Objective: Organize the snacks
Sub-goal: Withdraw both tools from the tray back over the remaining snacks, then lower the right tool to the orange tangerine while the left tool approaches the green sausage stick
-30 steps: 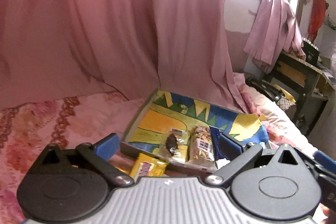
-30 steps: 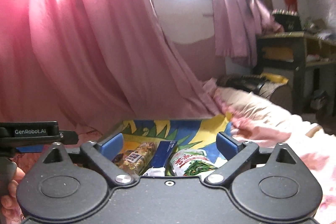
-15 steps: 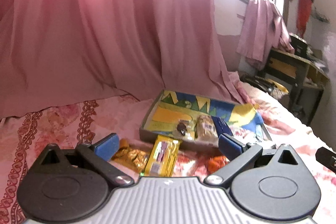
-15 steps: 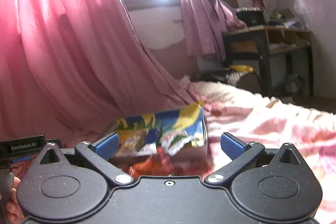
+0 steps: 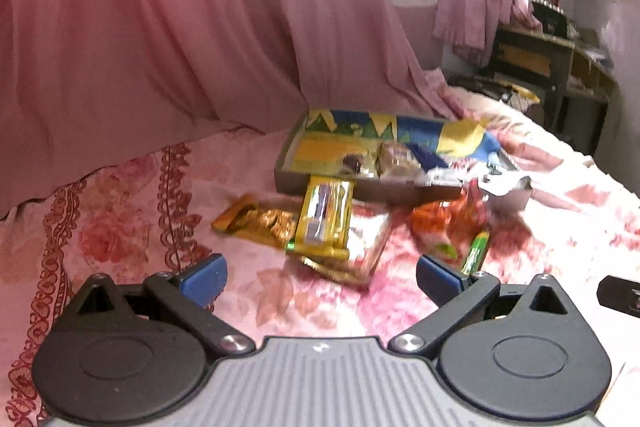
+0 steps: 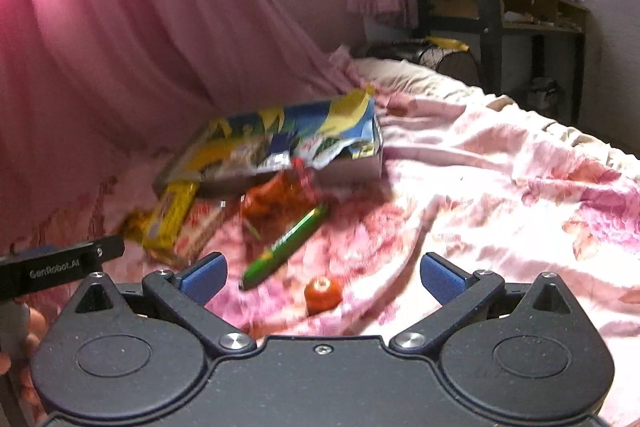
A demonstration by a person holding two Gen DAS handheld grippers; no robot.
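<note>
Blue-padded fingers of the left hand-held gripper (image 5: 320, 273) are spread wide, holding nothing, above the bed (image 5: 120, 227). The right hand-held gripper (image 6: 322, 273) is spread wide too and empty. A box (image 5: 360, 187) with several snacks inside lies toward the bed's far edge by the pink curtain (image 5: 180, 27). Against its near wall lie a yellow pack (image 5: 325, 215), an orange pack (image 6: 276, 199) and a green stick (image 6: 286, 247); an orange ball (image 6: 322, 294) sits between the right fingers

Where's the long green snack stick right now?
In the right wrist view, the long green snack stick lies diagonally on the pink floral bedspread, just below the crumpled orange packet and above the small round orange sweet, outside the colourful tray.
</note>
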